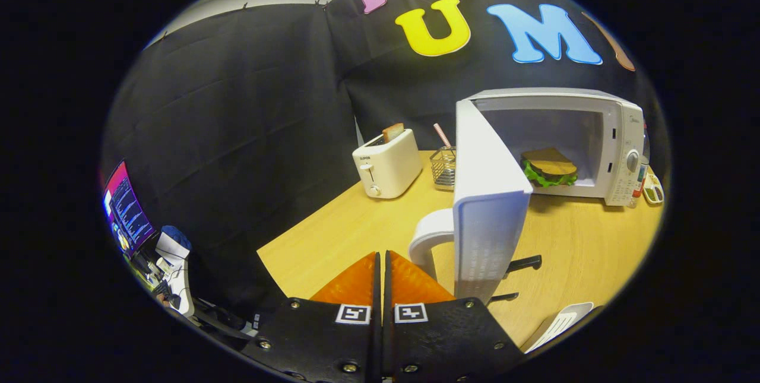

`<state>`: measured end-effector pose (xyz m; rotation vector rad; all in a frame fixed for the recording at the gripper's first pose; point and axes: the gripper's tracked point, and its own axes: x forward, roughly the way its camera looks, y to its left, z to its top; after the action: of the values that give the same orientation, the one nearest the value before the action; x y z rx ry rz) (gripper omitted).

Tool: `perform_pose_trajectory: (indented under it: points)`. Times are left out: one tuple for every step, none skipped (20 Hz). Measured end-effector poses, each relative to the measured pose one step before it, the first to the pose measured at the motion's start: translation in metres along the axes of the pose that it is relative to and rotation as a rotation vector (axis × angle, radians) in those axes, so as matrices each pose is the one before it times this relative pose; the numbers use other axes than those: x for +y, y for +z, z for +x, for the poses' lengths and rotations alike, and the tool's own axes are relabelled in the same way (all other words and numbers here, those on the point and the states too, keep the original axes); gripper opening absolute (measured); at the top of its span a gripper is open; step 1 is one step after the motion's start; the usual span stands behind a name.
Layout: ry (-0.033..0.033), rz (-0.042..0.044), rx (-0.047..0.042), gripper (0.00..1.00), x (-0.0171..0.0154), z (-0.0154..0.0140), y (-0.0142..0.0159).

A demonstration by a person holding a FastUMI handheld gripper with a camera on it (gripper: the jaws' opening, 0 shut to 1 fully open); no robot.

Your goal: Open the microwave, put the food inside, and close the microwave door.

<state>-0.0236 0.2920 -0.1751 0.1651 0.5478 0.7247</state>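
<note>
A white microwave (617,133) stands at the far right of the wooden table, its door (487,205) swung wide open toward me. Inside the cavity lies a sandwich (549,167) with brown bread and green lettuce. The door's curved white handle (428,234) sits just ahead and right of my fingers. My gripper (382,255) is shut with nothing between its fingers, close to the left of the door's outer edge and handle, not touching them as far as I can tell.
A white toaster (387,163) with a slice of bread stands at the back of the table (332,228), a wire basket (443,166) beside it. A small tray (653,188) sits right of the microwave. A white slatted item (561,323) lies near the front edge. A screen (126,208) glows at left.
</note>
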Motion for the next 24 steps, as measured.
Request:
perform_pose_trajectory:
  points:
    - [-0.01613,0.00165,0.00042,0.01,-0.00793,-0.00201,-0.00001]
    - [-0.0146,0.00196,-0.00213,0.01,-0.0082,-0.00116,0.00103]
    - [-0.01463,0.00354,-0.00148,0.01,-0.00862,-0.00136,0.00078]
    - [-0.01443,0.00447,-0.00191,0.01,-0.00951,-0.00105,0.00213]
    - [-0.01579,0.00333,-0.00269,0.01,-0.01013,-0.00053,0.0014]
    - [-0.01725,0.00412,-0.00403,0.01,-0.01074,-0.0009,0.00306]
    - [-0.01689,0.00724,-0.00251,0.01,-0.01118,-0.00076,0.00245]
    - [-0.01341,0.00991,-0.00218,0.01,-0.00997,0.00009,0.00314]
    - [-0.0159,0.00702,-0.00451,0.01,-0.01021,0.00066,0.00304]
    - [-0.01714,0.0031,-0.00338,0.02,-0.01108,0.00066,0.00357]
    - [-0.01444,0.00339,-0.00345,0.02,-0.0104,-0.00019,0.00285]
    - [-0.01234,0.00463,-0.00453,0.02,-0.00985,0.0004,0.00379]
    - [-0.01216,0.00219,-0.00366,0.02,-0.00964,0.00113,0.00323]
    - [-0.01374,0.00083,-0.00458,0.02,-0.01019,0.00143,0.00336]
    - [-0.01416,0.00106,-0.0035,0.02,-0.01052,0.001,0.00319]
    - [-0.01226,0.00519,-0.00292,0.02,-0.00956,0.00178,0.0032]
    - [-0.00824,0.00653,-0.00261,0.02,-0.00897,0.00255,0.00264]
    - [-0.00949,0.00297,-0.00327,0.02,-0.00821,0.00207,0.00348]
    - [-0.01,-0.00132,-0.00238,0.02,-0.00841,0.0027,0.00241]
    - [-0.0101,-0.00128,-0.00176,0.02,-0.00806,0.00266,0.0026]
    - [-0.0096,0.00187,-0.0015,0.02,-0.00923,0.00328,0.00329]
    - [-0.00855,0.00496,-0.00342,0.02,-0.00772,0.00291,0.00364]
    - [-0.0077,0.00619,-0.00418,0.02,-0.00767,0.0044,0.00387]
    - [-0.00757,0.00512,-0.00164,0.02,-0.00693,0.00277,0.00261]
